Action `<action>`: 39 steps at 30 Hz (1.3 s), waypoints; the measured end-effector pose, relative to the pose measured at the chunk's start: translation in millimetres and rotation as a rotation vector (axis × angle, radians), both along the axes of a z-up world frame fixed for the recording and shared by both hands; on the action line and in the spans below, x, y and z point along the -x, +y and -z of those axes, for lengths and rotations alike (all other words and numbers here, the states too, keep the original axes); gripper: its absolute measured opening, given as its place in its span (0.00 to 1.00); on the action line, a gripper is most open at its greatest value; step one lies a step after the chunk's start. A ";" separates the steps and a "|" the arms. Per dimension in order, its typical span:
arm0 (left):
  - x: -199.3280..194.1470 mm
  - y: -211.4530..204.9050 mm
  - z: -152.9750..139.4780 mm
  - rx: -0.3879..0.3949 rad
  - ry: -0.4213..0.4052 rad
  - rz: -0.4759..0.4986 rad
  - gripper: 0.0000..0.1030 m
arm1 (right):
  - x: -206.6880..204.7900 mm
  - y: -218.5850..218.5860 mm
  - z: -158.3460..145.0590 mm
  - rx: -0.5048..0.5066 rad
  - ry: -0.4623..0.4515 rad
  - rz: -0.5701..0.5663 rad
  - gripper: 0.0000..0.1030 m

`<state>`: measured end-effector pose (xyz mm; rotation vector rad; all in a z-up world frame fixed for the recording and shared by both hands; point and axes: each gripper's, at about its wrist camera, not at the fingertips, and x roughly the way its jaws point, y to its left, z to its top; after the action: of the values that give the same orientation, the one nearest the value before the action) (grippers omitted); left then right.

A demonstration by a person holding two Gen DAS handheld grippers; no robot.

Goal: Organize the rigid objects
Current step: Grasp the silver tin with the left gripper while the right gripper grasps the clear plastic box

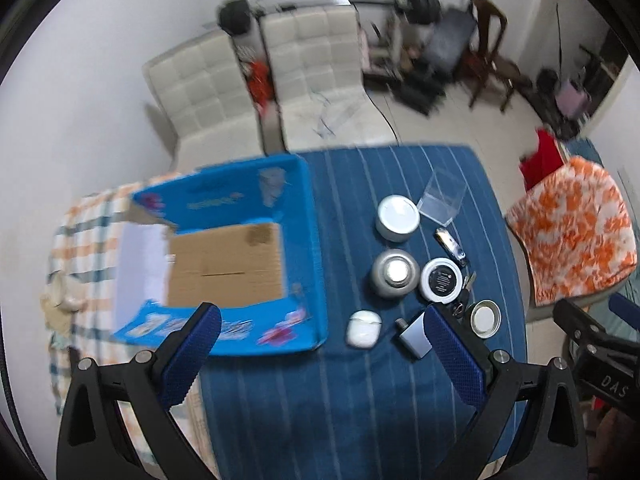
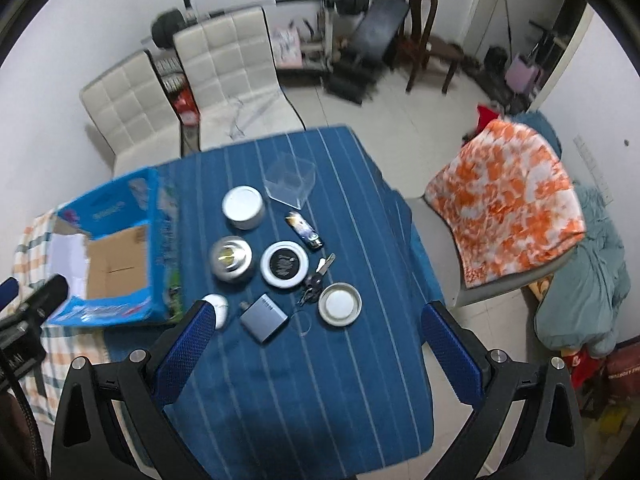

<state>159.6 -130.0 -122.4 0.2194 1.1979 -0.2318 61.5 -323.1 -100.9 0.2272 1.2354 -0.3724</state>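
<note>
Several rigid objects lie on a blue striped cloth (image 2: 320, 360): a white earbud case (image 1: 362, 328), a grey metal flask (image 2: 263, 315), a silver jar (image 1: 395, 274), a white-rimmed black disc (image 2: 285, 265), a white round tin (image 1: 397, 216), a metal lid (image 2: 340, 304), a lighter (image 2: 304, 231), keys (image 2: 318, 278) and a clear plastic box (image 1: 442, 198). An open blue cardboard box (image 1: 224, 264) stands left of them and holds nothing. My left gripper (image 1: 320, 360) is open and empty, high above the cloth. My right gripper (image 2: 316, 348) is open and empty too.
Two cream padded chairs (image 2: 224, 76) stand behind the table. A chair with an orange patterned cloth (image 2: 508, 208) is at the right. A checked cloth (image 1: 80, 240) lies under the box at the left. Gym gear (image 2: 360, 20) stands at the back.
</note>
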 end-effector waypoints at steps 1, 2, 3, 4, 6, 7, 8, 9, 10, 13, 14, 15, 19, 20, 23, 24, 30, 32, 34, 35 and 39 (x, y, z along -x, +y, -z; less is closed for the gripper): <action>-10.8 -9.0 15.2 -0.008 0.022 0.000 1.00 | -15.9 -9.9 17.4 -0.010 0.026 -0.003 1.00; -20.6 -15.9 29.8 -0.014 0.046 0.002 1.00 | -26.9 -16.1 31.5 -0.016 0.045 -0.001 1.00; -28.6 -23.2 44.4 -0.017 0.074 0.008 1.00 | -38.3 -22.3 46.3 -0.027 0.065 0.003 1.00; -36.0 -31.2 60.8 -0.021 0.105 0.013 1.00 | -52.2 -31.0 65.0 -0.041 0.087 0.004 1.00; -46.2 -43.8 90.4 -0.031 0.155 0.014 1.00 | -69.6 -43.5 91.1 -0.064 0.124 0.005 1.00; -51.3 -49.6 105.9 -0.040 0.183 0.014 1.00 | -79.2 -50.3 105.4 -0.074 0.139 0.005 1.00; -56.3 -54.0 119.7 -0.048 0.207 0.013 1.00 | -84.4 -53.7 114.4 -0.074 0.151 0.007 1.00; -59.3 -57.6 131.2 -0.049 0.228 0.010 0.99 | -88.9 -57.2 123.4 -0.072 0.161 0.007 1.00; -61.7 -61.8 145.6 -0.049 0.255 0.003 0.99 | -94.0 -61.2 132.9 -0.069 0.171 0.005 1.00; -66.9 -70.8 171.2 -0.068 0.303 0.003 0.99 | -99.9 -68.6 151.3 -0.073 0.190 0.005 1.00; -69.4 -74.3 177.6 -0.076 0.308 0.006 0.99 | -102.5 -72.0 158.4 -0.078 0.195 0.006 1.00; -69.7 -78.5 185.4 -0.086 0.317 0.013 0.99 | -104.1 -74.1 162.9 -0.078 0.199 0.007 1.00; -68.2 -95.2 194.3 -0.111 0.305 0.056 0.99 | -106.9 -80.0 175.7 -0.092 0.214 0.007 1.00; -68.7 -98.2 198.6 -0.116 0.327 0.055 0.99 | -106.4 -81.1 177.0 -0.099 0.215 0.006 1.00; -69.0 -104.3 209.0 -0.137 0.351 0.058 0.88 | -108.8 -82.3 180.6 -0.125 0.215 0.009 1.00; -69.6 -103.8 211.4 -0.140 0.359 0.054 0.82 | -110.0 -82.8 181.2 -0.127 0.214 0.009 1.00; -69.6 -100.6 224.0 -0.072 0.374 0.022 0.67 | -118.4 -85.6 184.8 -0.172 0.210 0.024 1.00; -70.4 -91.6 218.4 -0.060 0.379 0.009 0.67 | -123.5 -88.9 186.3 -0.201 0.206 0.045 1.00; -78.2 -88.3 219.9 -0.044 0.377 -0.020 0.67 | -131.1 -92.1 188.1 -0.249 0.196 0.076 1.00; -82.7 -81.3 220.7 -0.039 0.367 -0.039 0.67 | -136.6 -93.1 188.7 -0.276 0.189 0.092 1.00; -94.7 -67.5 211.4 -0.041 0.308 -0.111 0.67 | -164.5 -94.9 190.1 -0.331 0.153 0.174 1.00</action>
<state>254.3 -197.5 -333.8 0.1558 1.5168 -0.1470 226.0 -418.0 -291.0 0.6025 1.4303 -0.3379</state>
